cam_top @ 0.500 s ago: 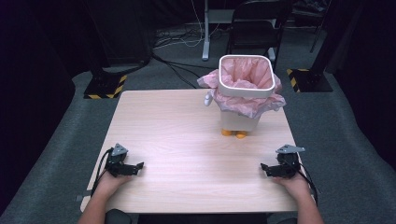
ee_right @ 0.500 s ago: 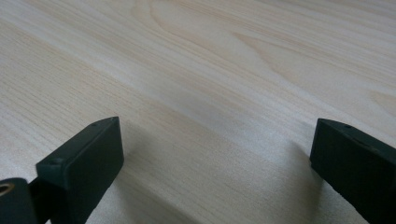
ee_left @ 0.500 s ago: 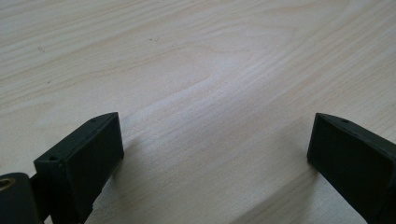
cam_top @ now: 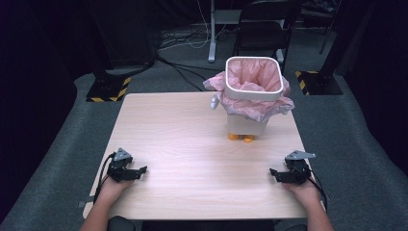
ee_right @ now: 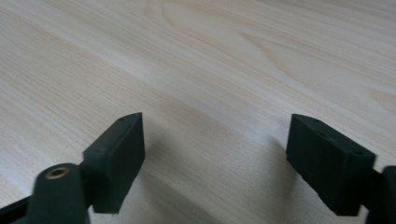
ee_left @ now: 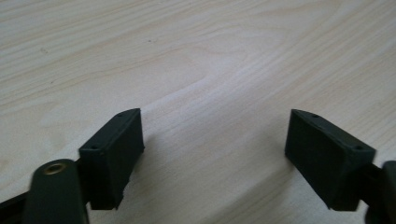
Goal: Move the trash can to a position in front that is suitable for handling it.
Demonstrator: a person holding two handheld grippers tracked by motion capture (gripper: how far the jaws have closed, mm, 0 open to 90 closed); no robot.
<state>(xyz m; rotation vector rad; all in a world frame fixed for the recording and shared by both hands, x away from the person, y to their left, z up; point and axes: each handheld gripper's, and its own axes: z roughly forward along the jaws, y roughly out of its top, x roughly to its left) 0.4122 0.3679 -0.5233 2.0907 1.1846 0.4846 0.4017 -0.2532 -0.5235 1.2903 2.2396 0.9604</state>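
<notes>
A: At the near left corner of the surface: left tongs resting low, jaws wide apart, nothing between them. Confirmed in the left gripper view, bare wood grain across the whole gap of the tongs.

B: And toward the middle?

A: Plain wood, nothing lying there. Farther right and toward the far edge: small white bin, upright, rounded-square rim, standing on little orange feet. Pink liner bag tucked inside, spilling over the rim and hanging down the sides.

B: Far right?

A: Right tongs at the near right corner, spread just as wide, holding nothing. Same bare gap in the right gripper view.

B: Which way to the bin, then?

A: Forward from both tongs, well apart from each. Up and to the right from the left pair, across most of the surface; nearly straight ahead and slightly inward from the right pair. Right hand clearly nearer. Both pairs pointing inward toward each other, so a turn toward the far edge probably needed first.

B: Long axis?

A: Vertical, mouth facing up. Likely best reached from above or from the near side, at the rim or the loose overhang of the bag.
</notes>
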